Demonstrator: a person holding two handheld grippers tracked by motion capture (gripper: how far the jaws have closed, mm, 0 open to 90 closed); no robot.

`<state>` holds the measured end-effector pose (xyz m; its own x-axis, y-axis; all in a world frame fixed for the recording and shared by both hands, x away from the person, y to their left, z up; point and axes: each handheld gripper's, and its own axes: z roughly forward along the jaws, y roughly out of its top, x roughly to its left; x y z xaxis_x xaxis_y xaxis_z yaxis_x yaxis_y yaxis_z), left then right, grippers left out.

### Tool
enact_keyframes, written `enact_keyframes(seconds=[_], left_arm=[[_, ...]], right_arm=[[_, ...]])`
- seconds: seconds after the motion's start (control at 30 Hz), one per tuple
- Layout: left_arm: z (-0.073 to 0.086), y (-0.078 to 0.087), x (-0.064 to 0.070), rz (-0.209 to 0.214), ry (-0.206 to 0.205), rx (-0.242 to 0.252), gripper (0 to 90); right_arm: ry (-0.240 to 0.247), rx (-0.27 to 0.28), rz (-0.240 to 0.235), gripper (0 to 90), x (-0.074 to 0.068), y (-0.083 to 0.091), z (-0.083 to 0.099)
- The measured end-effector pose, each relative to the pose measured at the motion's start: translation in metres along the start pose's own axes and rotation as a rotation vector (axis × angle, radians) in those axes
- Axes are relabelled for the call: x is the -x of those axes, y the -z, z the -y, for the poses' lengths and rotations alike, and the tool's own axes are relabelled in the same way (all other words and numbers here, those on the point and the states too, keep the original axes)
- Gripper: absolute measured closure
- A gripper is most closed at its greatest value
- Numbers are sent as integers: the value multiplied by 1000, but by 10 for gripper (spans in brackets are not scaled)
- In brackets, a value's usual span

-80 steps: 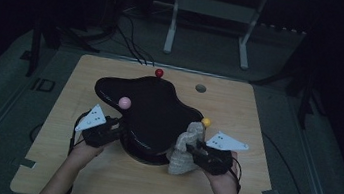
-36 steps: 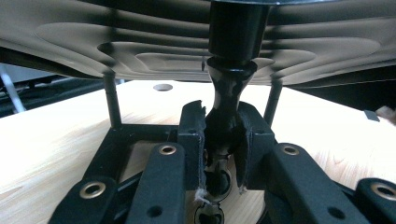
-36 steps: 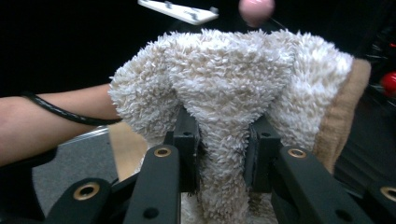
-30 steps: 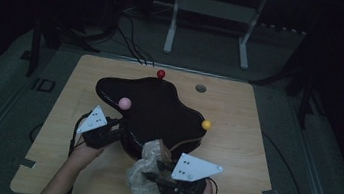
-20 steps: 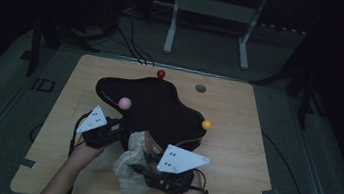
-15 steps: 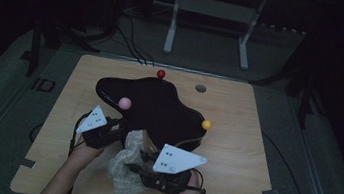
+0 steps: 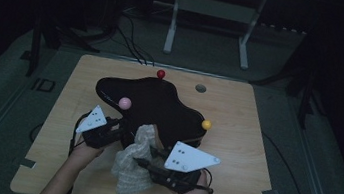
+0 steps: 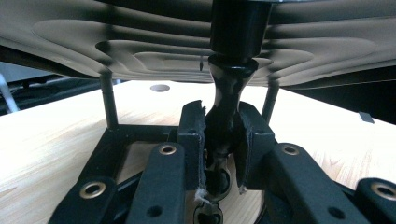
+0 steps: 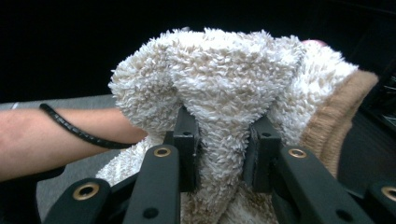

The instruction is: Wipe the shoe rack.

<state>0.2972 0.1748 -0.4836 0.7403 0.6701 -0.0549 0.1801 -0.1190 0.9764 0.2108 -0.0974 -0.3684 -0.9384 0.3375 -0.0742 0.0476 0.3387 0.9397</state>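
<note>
A black, wavy-edged plastic stand (image 7: 158, 106) sits near the middle of the light wooden table (image 7: 247, 157). Around its rim stand three small balls: a red ball (image 7: 161, 74) at twelve o'clock, a pink ball (image 7: 125, 103) at nine o'clock and a yellow ball (image 7: 206, 124) at four o'clock. A cream fluffy sock (image 7: 134, 160) lies at six o'clock of the stand, touching its near edge. The left gripper (image 7: 118, 129) is at eight o'clock of the stand, the right gripper (image 7: 144, 156) at three o'clock of the sock. A small round hole (image 7: 201, 88) lies at one o'clock.

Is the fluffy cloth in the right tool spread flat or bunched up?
Bunched up. The right tool pinches a thick fold of the fluffy cloth, and the high view shows it as a crumpled heap at the table's front.
</note>
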Motion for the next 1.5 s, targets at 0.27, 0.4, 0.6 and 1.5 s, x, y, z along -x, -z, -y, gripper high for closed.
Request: enact_keyframes(seconds=[0.27,0.4,0.6,1.5], left_arm=[[0,0,0,-1,2,-1,745],[0,0,0,2,4,1,745],[0,0,0,0,-1,-4,745],[1,-1,0,7,13,-2,744]], right_arm=[[-10,-44,-30,705,-3,1,14],[-34,-23,11,706,8,14,16],[-41,-63,-7,707,3,12,36],[-162,-142,161,701,45,29,73]])
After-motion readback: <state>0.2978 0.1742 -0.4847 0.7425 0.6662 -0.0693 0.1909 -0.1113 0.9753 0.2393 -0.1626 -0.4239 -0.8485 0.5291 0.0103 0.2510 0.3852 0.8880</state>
